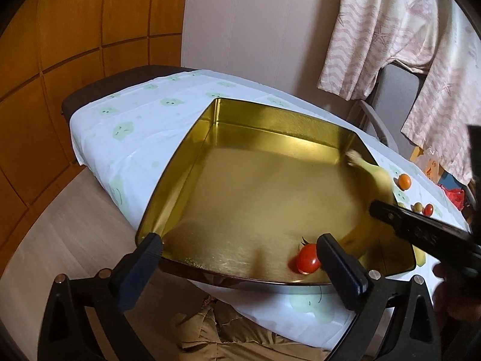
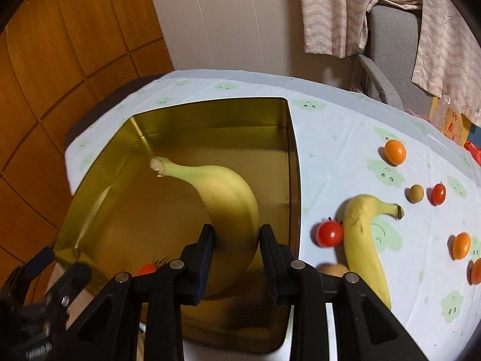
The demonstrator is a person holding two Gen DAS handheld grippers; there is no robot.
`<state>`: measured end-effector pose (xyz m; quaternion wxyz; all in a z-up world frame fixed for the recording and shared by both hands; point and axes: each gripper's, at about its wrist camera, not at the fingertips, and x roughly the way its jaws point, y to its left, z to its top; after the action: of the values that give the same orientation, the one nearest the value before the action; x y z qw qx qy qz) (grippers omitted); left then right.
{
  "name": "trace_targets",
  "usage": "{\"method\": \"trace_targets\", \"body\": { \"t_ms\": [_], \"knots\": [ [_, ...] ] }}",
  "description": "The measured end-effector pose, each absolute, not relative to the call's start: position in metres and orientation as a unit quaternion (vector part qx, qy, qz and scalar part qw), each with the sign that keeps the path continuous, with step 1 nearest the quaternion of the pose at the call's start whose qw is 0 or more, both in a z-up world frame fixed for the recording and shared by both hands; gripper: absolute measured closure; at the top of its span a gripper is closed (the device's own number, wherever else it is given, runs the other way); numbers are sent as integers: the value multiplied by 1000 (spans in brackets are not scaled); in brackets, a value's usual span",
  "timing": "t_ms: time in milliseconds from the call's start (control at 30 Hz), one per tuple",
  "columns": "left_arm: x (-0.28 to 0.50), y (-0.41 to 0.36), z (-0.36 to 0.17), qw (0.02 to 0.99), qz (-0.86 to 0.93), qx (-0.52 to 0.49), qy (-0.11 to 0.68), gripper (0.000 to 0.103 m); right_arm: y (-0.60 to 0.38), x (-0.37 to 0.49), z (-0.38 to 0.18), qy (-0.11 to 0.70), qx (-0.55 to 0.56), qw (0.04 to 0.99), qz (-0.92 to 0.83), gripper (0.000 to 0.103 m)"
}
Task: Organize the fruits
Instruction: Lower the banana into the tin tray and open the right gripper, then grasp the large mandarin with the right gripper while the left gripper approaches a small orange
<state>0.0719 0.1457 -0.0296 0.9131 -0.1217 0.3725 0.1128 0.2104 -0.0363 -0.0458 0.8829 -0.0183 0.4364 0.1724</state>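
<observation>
A gold tin (image 1: 177, 177) lies open on the tablecloth, with one red tomato (image 1: 307, 259) in its near corner. My left gripper (image 1: 240, 260) hangs open over the tin's near rim, nothing between its fingers; the tomato lies just inside its right finger (image 1: 339, 267). My right gripper (image 2: 237, 240) is shut on a yellow banana (image 2: 228, 198), held over the inside of the tin (image 2: 293, 162). In the left wrist view that banana (image 1: 374, 177) shows blurred at the tin's right side. On the cloth to the right lie a second banana (image 2: 360, 240) and a red tomato (image 2: 329, 233) touching it.
Orange fruits (image 2: 394, 152) (image 2: 461, 245), a small brownish-green fruit (image 2: 415, 193) and a small red tomato (image 2: 438, 194) are scattered on the cloth (image 2: 330, 138) to the right. A grey chair (image 2: 387, 48) draped with patterned fabric stands behind. A wooden wall (image 1: 75, 30) is on the left.
</observation>
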Motion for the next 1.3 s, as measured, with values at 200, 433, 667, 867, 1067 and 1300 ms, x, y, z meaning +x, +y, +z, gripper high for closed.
{"method": "trace_targets", "body": {
  "t_ms": [200, 433, 667, 867, 1067, 1300],
  "knots": [
    [71, 144, -30, 915, 108, -124, 369, 0, -37, 205, -39, 404, -34, 900, 160, 71],
    [70, 139, -28, 918, 91, -130, 364, 0, -77, 178, -26, 380, 41, 912, 147, 69],
    [68, 122, -23, 923, 58, -119, 360, 0, -114, 152, -30, 385, 71, 913, 116, 69],
    [64, 100, -19, 930, 20, -98, 355, 0, -150, 136, -46, 411, 90, 904, 78, 69],
    [59, 87, -17, 932, -3, -89, 351, 0, -183, 116, -64, 428, 113, 896, 49, 69],
    [51, 62, -15, 935, -54, -70, 344, 0, -220, 97, -78, 432, 135, 892, 12, 69]
  ]
}}
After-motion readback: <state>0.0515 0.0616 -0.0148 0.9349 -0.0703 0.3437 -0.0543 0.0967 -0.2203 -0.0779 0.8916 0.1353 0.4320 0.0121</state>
